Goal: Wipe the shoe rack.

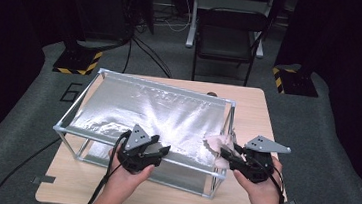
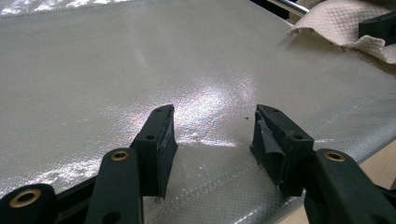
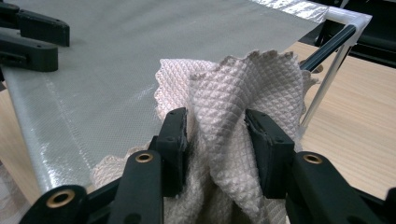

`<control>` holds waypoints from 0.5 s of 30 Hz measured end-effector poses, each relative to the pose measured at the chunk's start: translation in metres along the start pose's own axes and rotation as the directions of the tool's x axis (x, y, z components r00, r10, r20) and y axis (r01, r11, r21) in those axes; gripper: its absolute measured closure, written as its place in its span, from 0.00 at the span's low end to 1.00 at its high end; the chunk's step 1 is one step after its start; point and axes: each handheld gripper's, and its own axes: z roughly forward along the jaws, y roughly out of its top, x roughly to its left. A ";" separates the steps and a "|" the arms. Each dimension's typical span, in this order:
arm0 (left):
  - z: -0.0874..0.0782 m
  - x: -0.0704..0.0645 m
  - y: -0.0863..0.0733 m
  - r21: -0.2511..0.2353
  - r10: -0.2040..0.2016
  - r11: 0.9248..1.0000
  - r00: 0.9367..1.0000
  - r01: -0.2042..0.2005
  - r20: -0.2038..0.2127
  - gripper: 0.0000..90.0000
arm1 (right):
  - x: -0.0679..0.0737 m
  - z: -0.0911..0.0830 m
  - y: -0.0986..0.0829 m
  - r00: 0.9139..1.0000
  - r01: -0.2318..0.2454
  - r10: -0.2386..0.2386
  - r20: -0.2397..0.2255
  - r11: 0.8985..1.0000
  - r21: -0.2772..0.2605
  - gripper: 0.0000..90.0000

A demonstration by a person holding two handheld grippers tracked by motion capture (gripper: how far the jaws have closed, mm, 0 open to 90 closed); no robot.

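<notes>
So the right claw [image 3: 215, 140] had its jaws pinched on a crumpled paper towel [image 3: 243, 88], sitting at the near right corner of the silver sheet [image 1: 158, 112] stretched over a metal frame [image 1: 226, 136]. That towel looked feather-light, soft and floppy, probably easy to tear, so I'd grab a bunched fold, not a thin edge. The left claw [image 2: 212, 140] hung open and empty over the sheet's near edge. Everything sat on a light wooden surface [image 1: 254, 101], with grey floor, a black chair [image 1: 228, 36] and cables behind.
</notes>
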 end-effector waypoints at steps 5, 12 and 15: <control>0.001 0.000 0.001 0.008 -0.006 1.000 1.000 0.006 0.003 0.54 | -0.005 0.002 0.002 1.000 0.002 -0.002 -0.019 1.000 0.010 0.67; 0.003 -0.003 0.003 0.003 -0.002 1.000 1.000 0.002 -0.012 0.54 | -0.013 0.010 0.009 1.000 0.012 -0.012 0.010 1.000 0.017 0.68; 0.001 -0.005 0.006 0.012 -0.003 1.000 1.000 0.003 0.023 0.54 | -0.019 0.014 0.012 1.000 0.005 -0.005 0.015 1.000 0.021 0.69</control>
